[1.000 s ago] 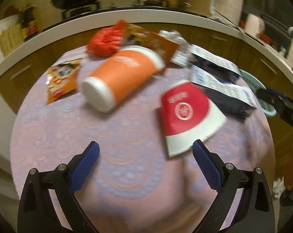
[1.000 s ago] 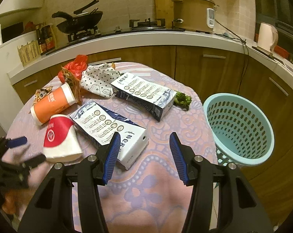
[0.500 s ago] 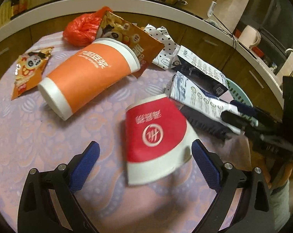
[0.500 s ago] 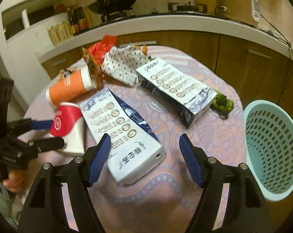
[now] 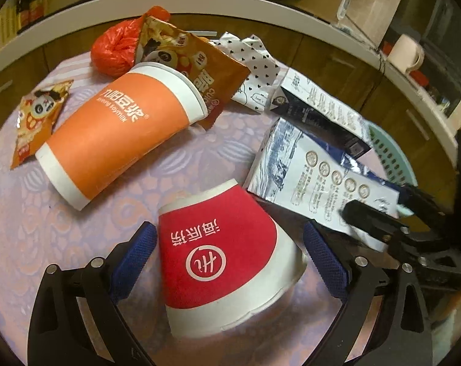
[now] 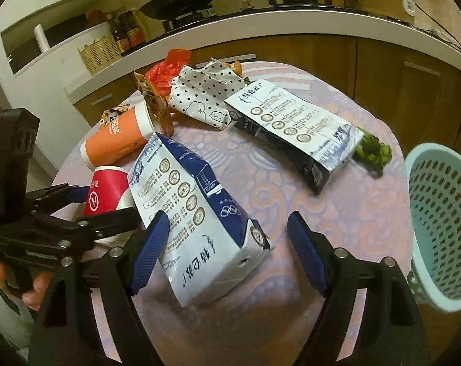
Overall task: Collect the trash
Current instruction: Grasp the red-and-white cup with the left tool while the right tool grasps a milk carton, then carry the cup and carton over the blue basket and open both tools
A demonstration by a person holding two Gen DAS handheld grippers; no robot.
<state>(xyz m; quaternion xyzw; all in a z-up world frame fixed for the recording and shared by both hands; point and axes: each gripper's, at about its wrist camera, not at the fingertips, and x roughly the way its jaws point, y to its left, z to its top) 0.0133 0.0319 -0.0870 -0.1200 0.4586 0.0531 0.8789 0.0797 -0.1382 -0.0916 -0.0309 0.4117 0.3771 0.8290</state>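
Both jaws stand spread wide: the left gripper point(image 5: 227, 256) straddles the red cup point(image 5: 227, 250) without visible contact, and the right gripper point(image 6: 228, 245) straddles the end of the near carton point(image 6: 193, 216), its left pad at or very near the carton wall, its right pad clear. Only the left view shows the small snack packet point(image 5: 36, 119) at the far left of the table point(image 5: 26, 235) and the printed face of the large snack bag point(image 5: 196, 64). Only the right view shows the greens point(image 6: 372, 149) lying just past the far carton point(image 6: 294, 131), and most of the basket point(image 6: 441, 213) beside the table on the right; the left view catches only a sliver of the basket behind the cartons. Table edge runs close behind the red bag point(image 5: 117, 45) and close to the greens. Open cloth lies between the two cartons, and between the near carton and the basket side of the table. Left of the red cup the cloth is bare up to the orange cup point(image 5: 120, 134), which lies on its side with its rim against the large snack bag. Count: two cups, two cartons, two snack wrappers, one red bag, one heart-print wrapper point(image 6: 206, 94), one bunch of greens, one basket.
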